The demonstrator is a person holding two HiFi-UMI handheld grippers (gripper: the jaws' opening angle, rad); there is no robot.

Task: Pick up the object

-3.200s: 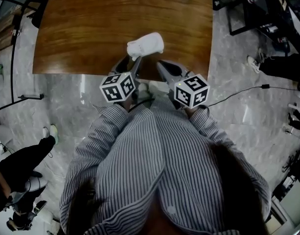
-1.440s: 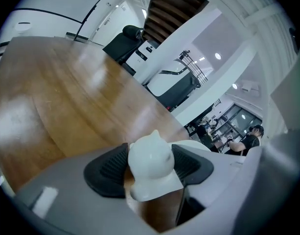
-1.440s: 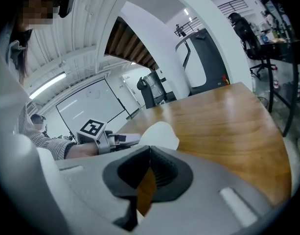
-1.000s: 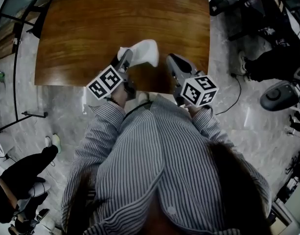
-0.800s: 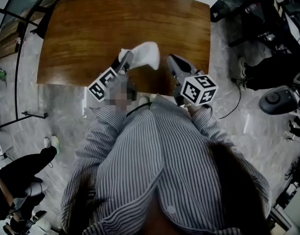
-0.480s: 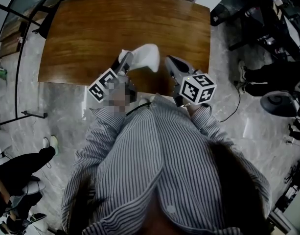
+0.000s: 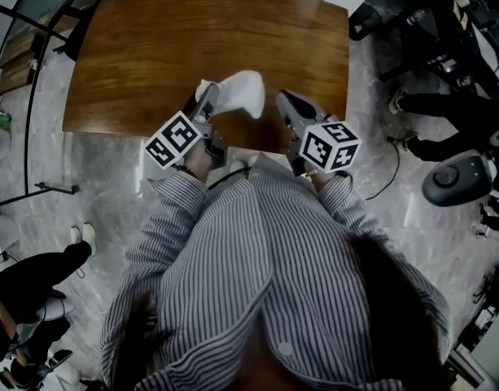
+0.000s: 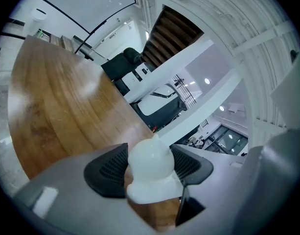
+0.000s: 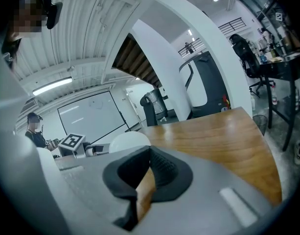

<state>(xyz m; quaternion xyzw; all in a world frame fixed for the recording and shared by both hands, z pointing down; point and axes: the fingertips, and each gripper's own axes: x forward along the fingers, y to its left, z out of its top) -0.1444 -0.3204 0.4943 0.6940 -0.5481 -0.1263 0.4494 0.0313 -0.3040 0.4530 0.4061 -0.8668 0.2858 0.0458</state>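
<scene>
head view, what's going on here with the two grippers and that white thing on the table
A person in a striped shirt stands at a wooden table with a gripper in each hand. The left gripper is clamped on a white object, which sits between its pads. Whether the object is clear of the tabletop cannot be told. The right gripper is shut and empty, held over the table's near edge beside the object.

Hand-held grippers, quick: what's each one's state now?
Left hand-held gripper: shut on the white object.
Right hand-held gripper: shut, empty.
</scene>
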